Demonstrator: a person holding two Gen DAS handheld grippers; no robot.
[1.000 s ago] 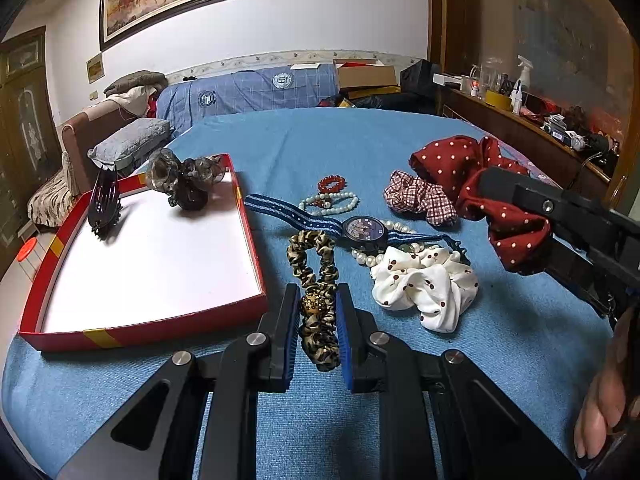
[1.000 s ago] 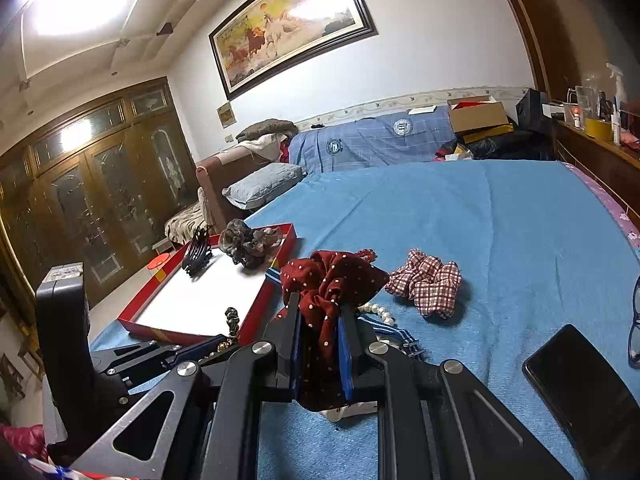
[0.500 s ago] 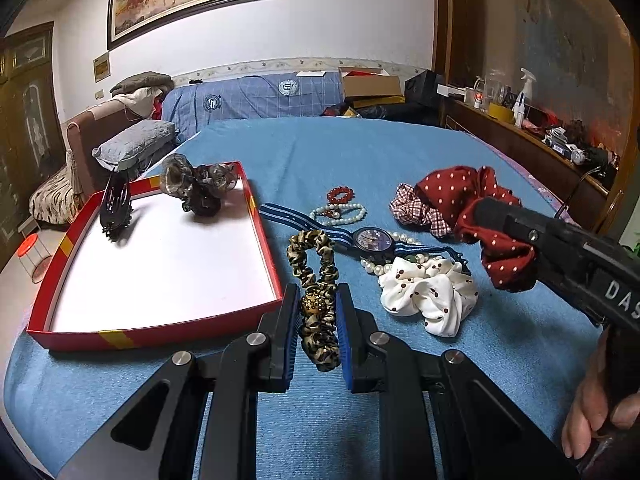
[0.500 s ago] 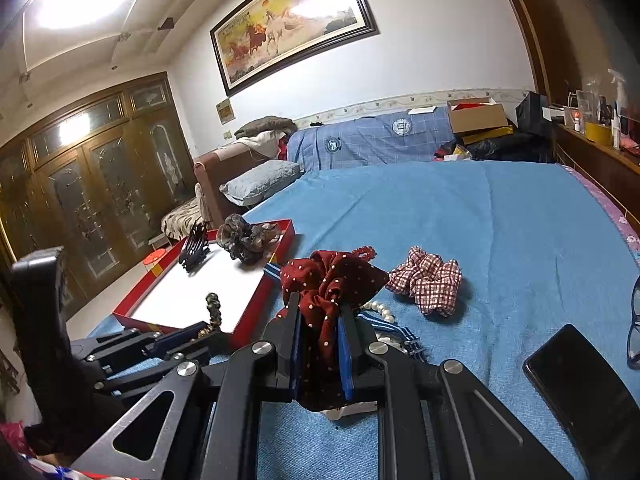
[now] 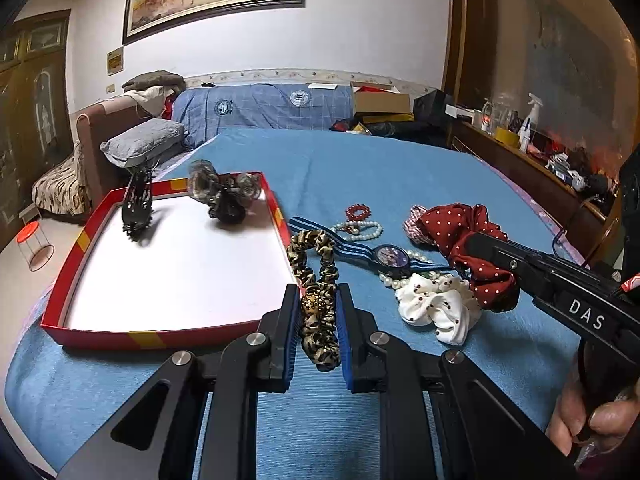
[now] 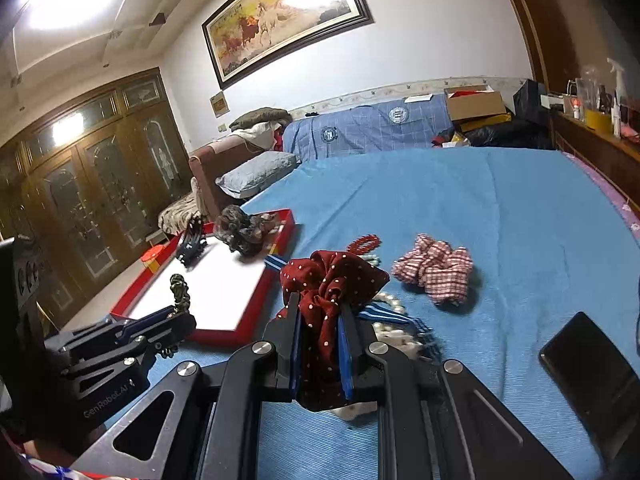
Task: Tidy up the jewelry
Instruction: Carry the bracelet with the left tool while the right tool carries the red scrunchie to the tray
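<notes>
Gripping a leopard-print fabric scrunchie point(image 5: 316, 312), the left gripper point(image 5: 317, 300) has its blue-padded jaws drawn narrow, both pads pressing the gathered cloth; the free loop of the scrunchie stands out ahead of the tips, its lower end hangs below them, clear of the blue bedspread point(image 5: 360, 168). Just left of these jaws lies the red-rimmed, white-floored cardboard tray point(image 5: 180, 336), holding a black toothed hair claw point(image 5: 138, 208) and a dark ruffled hair bow point(image 5: 224, 196) at its far end. The right gripper point(image 6: 320, 320) is likewise closed narrow, clamped on a dark red white-dotted fabric scrunchie point(image 6: 332, 280) bunched above its tips. Beyond and right of those jaws rests a red-and-white checked scrunchie point(image 6: 436, 268).
</notes>
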